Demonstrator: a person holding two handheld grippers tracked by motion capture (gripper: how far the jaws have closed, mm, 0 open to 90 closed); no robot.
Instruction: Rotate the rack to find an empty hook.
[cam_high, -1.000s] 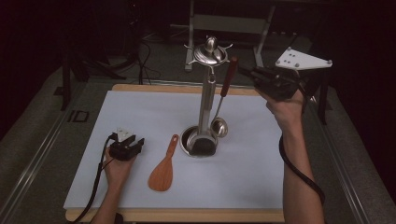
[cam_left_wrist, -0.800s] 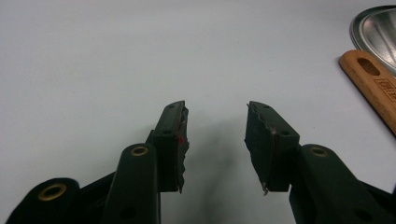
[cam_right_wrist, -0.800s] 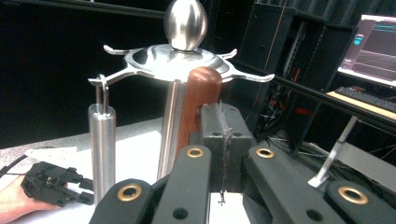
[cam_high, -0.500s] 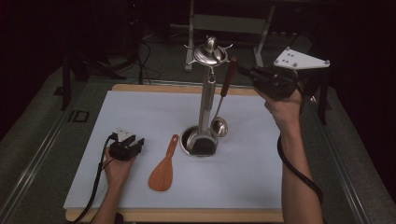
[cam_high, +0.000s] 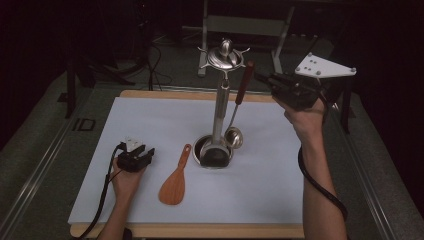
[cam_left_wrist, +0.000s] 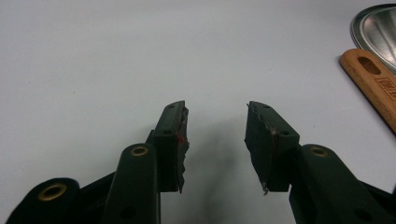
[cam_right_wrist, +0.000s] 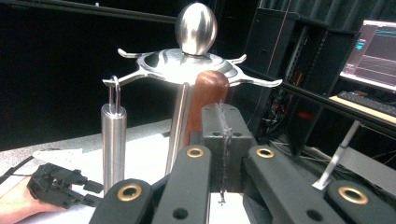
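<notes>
A steel utensil rack stands mid-table on a round base. A ladle with a red-brown handle hangs tilted beside its post, bowl low near the base. My right gripper is raised at the handle's top, jaws shut, the handle just beyond their tips; nothing shows between them. A steel-handled utensil hangs from another hook. A wooden rice spatula lies flat left of the base. My left gripper rests on the white mat, open and empty.
The white mat covers a wooden board; dark floor, cables and a metal frame lie beyond the far edge. In the left gripper view, the spatula handle and the base rim sit at the right. A lit monitor stands behind the rack.
</notes>
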